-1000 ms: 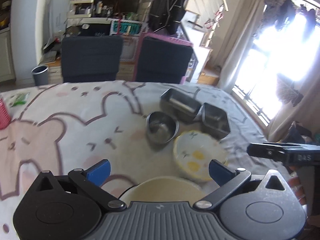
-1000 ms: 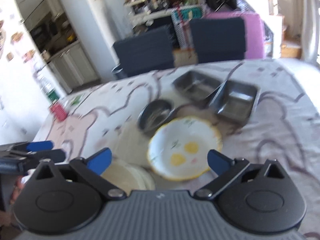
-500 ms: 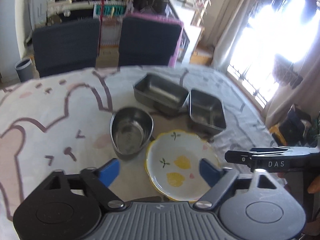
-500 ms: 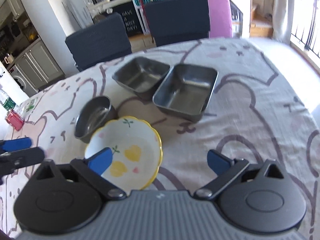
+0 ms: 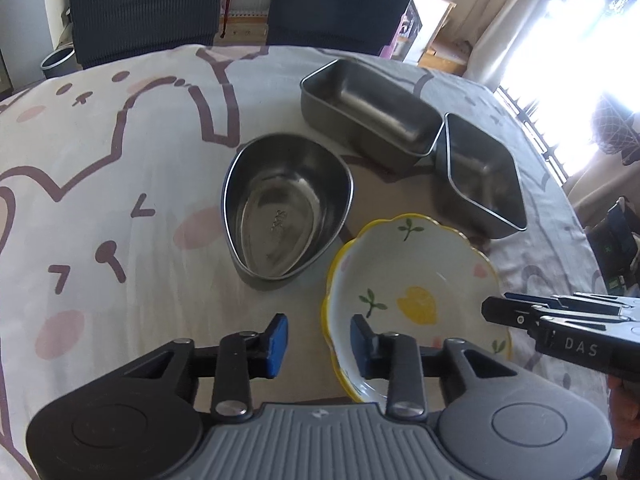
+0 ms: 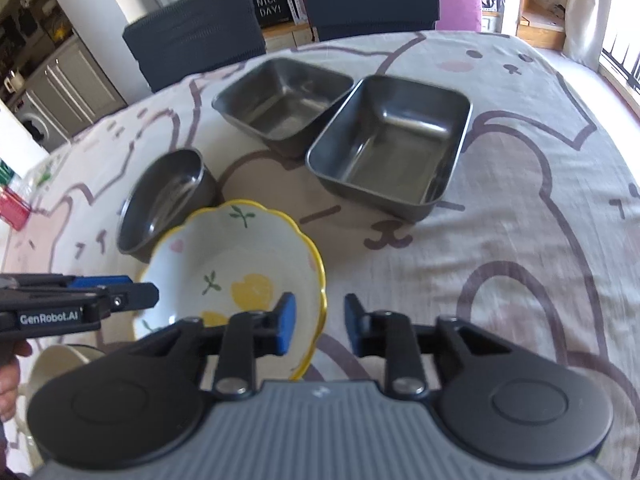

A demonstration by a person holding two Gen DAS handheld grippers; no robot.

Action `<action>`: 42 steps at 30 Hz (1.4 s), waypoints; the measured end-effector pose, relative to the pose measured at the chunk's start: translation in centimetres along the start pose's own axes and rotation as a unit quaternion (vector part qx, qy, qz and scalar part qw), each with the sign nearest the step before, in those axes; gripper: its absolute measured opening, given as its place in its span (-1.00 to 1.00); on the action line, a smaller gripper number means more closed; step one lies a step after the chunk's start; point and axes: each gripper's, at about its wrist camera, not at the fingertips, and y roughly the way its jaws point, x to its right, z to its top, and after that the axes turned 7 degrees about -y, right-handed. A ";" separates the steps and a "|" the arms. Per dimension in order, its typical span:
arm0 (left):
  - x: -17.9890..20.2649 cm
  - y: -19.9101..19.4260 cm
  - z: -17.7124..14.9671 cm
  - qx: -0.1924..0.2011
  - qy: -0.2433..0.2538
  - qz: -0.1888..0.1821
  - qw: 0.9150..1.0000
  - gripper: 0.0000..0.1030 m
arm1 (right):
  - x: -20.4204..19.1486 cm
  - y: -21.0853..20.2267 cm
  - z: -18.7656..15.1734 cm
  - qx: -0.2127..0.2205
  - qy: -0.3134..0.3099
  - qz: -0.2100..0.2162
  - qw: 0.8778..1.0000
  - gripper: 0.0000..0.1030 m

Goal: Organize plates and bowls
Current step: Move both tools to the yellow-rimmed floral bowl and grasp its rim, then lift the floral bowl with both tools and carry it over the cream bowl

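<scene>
Bowl w/ yellow scalloped rim (image 5: 412,292) sitting on tablecloth (image 5: 100,160) toward near edge of table, tilting, one side propped up. Left gripper (image 5: 319,340) straddling its left rim: right pad inside bowl, left pad outside, jaws part-closed, not yet pinching. Right gripper (image 6: 316,322) doing same on opposite rim, left pad over bowl (image 6: 236,268), right pad outside, gap still showing. Oval steel bowl (image 5: 286,204) lying just beside it, touching or nearly; long axis running near-far, narrow end pointing toward near edge. Two rect. steel pans (image 5: 370,114) (image 5: 482,174) sitting farther back, corners touching. Cream dish (image 6: 60,364) at near-left.
</scene>
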 end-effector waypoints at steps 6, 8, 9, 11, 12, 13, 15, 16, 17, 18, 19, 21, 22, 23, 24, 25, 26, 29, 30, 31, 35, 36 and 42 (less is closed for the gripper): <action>0.3 1.2 0.3 -0.011 0.000 -0.001 1.000 -0.65 | -0.1 1.7 0.2 -0.020 0.000 -0.001 1.000 -0.75; 0.5 1.5 0.3 -0.015 0.002 0.000 1.000 -0.72 | -0.2 2.0 0.1 -0.019 -0.007 -0.001 1.000 -0.77; 0.6 1.7 0.3 -0.018 0.003 0.000 1.000 -0.76 | -0.2 2.1 0.0 -0.018 -0.008 0.000 1.000 -0.77; 0.8 2.0 0.2 -0.024 0.007 0.001 1.000 -0.78 | -0.1 2.2 0.0 -0.016 -0.009 0.003 1.000 -0.77; 0.8 2.1 0.2 -0.024 0.009 0.002 1.000 -0.78 | 0.0 2.3 -0.1 -0.014 -0.008 0.005 1.000 -0.77; 0.9 2.1 0.1 -0.024 0.010 0.003 1.000 -0.78 | 0.1 2.4 -0.2 -0.013 -0.007 0.007 1.000 -0.76; 0.8 2.1 0.1 -0.023 0.008 0.000 1.000 -0.79 | 0.1 2.6 -0.3 -0.011 -0.006 0.010 1.000 -0.76; 0.7 2.1 0.1 -0.023 0.007 -0.002 1.000 -0.79 | 0.1 2.6 -0.3 -0.011 -0.008 0.011 1.000 -0.76; 0.7 2.1 0.1 -0.022 0.008 -0.003 1.000 -0.79 | 0.1 2.6 -0.3 -0.011 -0.010 0.012 1.000 -0.76; 0.7 2.1 0.1 -0.020 0.009 -0.002 1.000 -0.80 | 0.1 2.6 -0.3 -0.011 -0.011 0.013 1.000 -0.77; 0.8 2.1 0.0 -0.018 0.010 -0.001 1.000 -0.80 | 0.0 2.6 -0.3 -0.011 -0.014 0.013 1.000 -0.77; 0.9 2.1 0.0 -0.014 0.011 0.001 1.000 -0.80 | -0.1 2.7 -0.2 -0.012 -0.016 0.010 1.000 -0.77; 1.0 2.1 -0.1 -0.013 0.012 0.001 1.000 -0.81 | -0.1 2.6 -0.2 -0.013 -0.015 0.010 1.000 -0.77; 1.0 2.0 -0.1 -0.011 0.012 0.001 1.000 -0.81 | -0.1 2.6 -0.2 -0.014 -0.012 0.010 1.000 -0.77; 1.0 2.0 -0.1 -0.010 0.013 0.000 1.000 -0.81 | -0.1 2.5 -0.2 -0.014 -0.010 0.009 1.000 -0.78; 1.1 1.9 -0.1 -0.008 0.015 0.001 1.000 -0.81 | -0.1 2.5 -0.2 -0.014 -0.009 0.009 1.000 -0.78; 1.2 1.7 -0.1 -0.004 0.018 0.002 1.000 -0.81 | -0.1 2.4 -0.2 -0.014 -0.008 0.008 1.000 -0.78; 1.4 0.9 0.0 0.006 0.025 -0.004 1.000 -0.82 | -0.1 1.7 -0.4 -0.012 -0.012 0.011 1.000 -0.78; 1.5 0.6 0.0 0.010 0.026 -0.008 1.000 -0.82 | -0.1 1.4 -0.3 -0.009 -0.011 0.011 1.000 -0.78; 1.6 0.2 0.1 0.015 0.027 -0.011 0.999 -0.82 | 0.1 0.9 -0.3 -0.005 -0.009 0.011 1.000 -0.78; 2.1 -1.6 -0.1 0.036 0.035 -0.023 0.998 -0.82 | 0.2 -1.3 -0.3 0.019 -0.004 0.009 1.000 -0.79; 2.2 -2.3 -0.2 0.042 0.036 -0.026 0.998 -0.82 | 0.2 -2.0 -0.3 0.026 -0.004 0.008 1.000 -0.79; 1.6 -6.5 -1.3 0.075 0.044 -0.033 0.996 -0.84 | -0.5 -5.6 -0.8 0.057 0.005 0.033 0.998 -0.80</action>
